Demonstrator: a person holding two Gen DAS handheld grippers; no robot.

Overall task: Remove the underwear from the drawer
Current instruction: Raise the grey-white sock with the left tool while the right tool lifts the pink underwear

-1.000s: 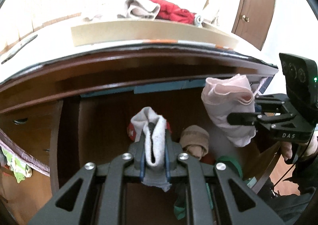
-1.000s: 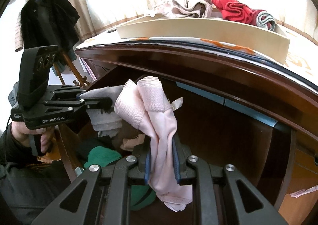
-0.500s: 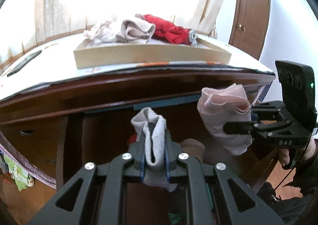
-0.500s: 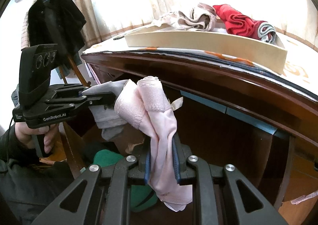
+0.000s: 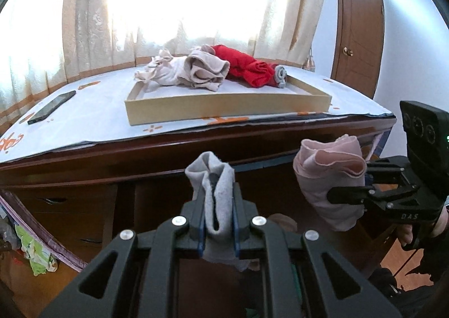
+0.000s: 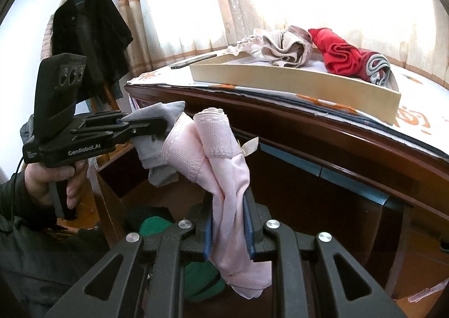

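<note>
We are holding a soft grey knit undergarment [image 5: 218,205] pinched between the blue-padded fingers of our black left gripper [image 5: 218,229], its jaws closed to the width of the folded cloth, which is bunching above them and hanging limp below. Our black right gripper [image 6: 228,226] is clamping a pale pink ribbed undergarment [image 6: 221,177] the same way, its elastic waistband flopping over to the left and touching the grey piece. Both garments are hanging in the air in front of the dark wooden worktop [image 5: 196,146], below its front edge and above the open drawer [image 6: 157,222], where green cloth is lying. "GenRobot.AI" is showing on the left gripper's side, "DAS" on the right one's. On the worktop a shallow tan cardboard tray [image 5: 224,106] is carrying crumpled beige, red and grey garments, well apart from a flat black phone [image 5: 52,107].
</note>
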